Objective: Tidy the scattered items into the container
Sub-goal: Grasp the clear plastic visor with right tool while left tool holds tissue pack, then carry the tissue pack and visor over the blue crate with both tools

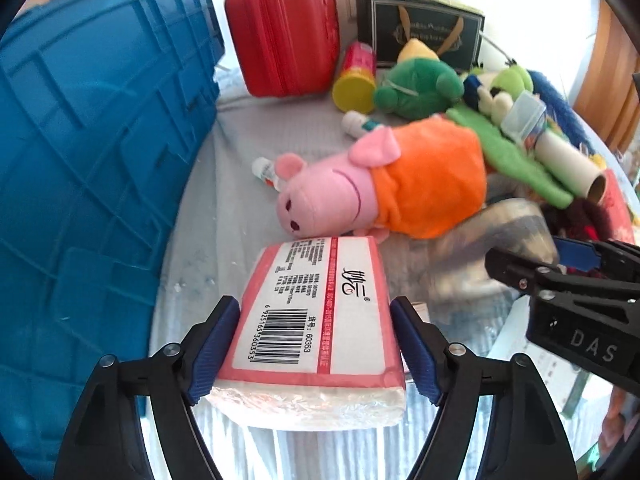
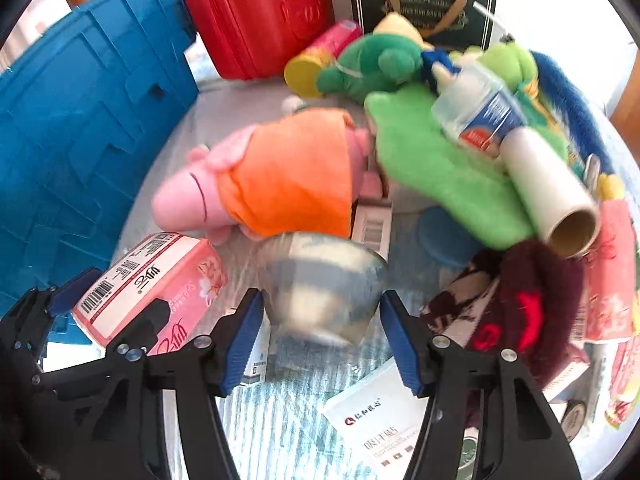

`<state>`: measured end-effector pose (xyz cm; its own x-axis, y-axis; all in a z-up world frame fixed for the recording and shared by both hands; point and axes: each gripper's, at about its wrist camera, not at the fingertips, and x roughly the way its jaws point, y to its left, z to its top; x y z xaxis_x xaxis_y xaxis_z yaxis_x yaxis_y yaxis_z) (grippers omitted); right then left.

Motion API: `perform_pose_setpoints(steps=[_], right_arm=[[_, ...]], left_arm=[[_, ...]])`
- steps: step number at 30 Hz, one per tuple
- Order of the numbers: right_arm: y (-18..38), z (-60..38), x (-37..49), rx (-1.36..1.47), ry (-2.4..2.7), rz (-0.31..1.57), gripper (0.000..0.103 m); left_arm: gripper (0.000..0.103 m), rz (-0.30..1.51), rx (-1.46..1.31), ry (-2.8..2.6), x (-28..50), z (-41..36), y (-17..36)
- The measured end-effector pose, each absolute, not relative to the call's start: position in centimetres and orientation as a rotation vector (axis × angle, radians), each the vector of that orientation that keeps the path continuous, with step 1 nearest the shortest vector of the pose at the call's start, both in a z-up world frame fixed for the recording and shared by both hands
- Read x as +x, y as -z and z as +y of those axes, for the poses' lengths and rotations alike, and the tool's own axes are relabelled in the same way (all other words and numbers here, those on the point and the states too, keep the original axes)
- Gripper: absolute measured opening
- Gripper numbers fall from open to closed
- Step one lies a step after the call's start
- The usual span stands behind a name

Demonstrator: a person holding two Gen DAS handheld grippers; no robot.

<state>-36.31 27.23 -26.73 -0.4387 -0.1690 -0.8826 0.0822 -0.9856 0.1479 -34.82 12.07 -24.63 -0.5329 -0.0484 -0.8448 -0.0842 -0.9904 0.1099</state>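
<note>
My left gripper [image 1: 316, 340] is shut on a pink tissue pack [image 1: 316, 320], held just above the grey cloth; it also shows in the right wrist view [image 2: 152, 288]. My right gripper [image 2: 320, 332] is open around a blurred metal bowl [image 2: 320, 284], with a pad on each side; whether they touch it I cannot tell. The bowl also shows in the left wrist view [image 1: 508, 232]. The blue crate [image 1: 88, 168] stands at the left [image 2: 80, 140]. A pink pig plush in orange [image 1: 380, 188] lies in the middle.
A red case [image 1: 284, 36], a yellow-capped tube [image 1: 354, 80], green plushes [image 1: 420, 84], a black box [image 1: 420, 28], a glue bottle [image 2: 476, 116] and a cardboard roll [image 2: 552, 196] crowd the back and right. A dark red furry toy [image 2: 516, 308] and white cartons [image 2: 380, 416] lie near my right gripper.
</note>
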Motion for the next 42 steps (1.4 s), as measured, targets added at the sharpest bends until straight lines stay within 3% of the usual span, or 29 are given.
perform_pose_setpoints(steps=[22, 35, 42], right_arm=[[7.1, 28.4, -34.0, 0.997, 2.67, 0.098, 0.057], [-5.1, 11.4, -33.4, 0.611, 2.616, 0.144, 0.056], [-5.9, 0.4, -34.9, 0.597, 2.524, 0.152, 0.056]], left_arm=[[0.077, 0.177, -0.992, -3.039, -30.3, 14.4, 7.7], [0.077, 0.158, -0.749, -3.23, -30.4, -3.9, -3.5], [0.077, 0.208, -0.931, -3.281, -33.2, -14.7, -2.6]])
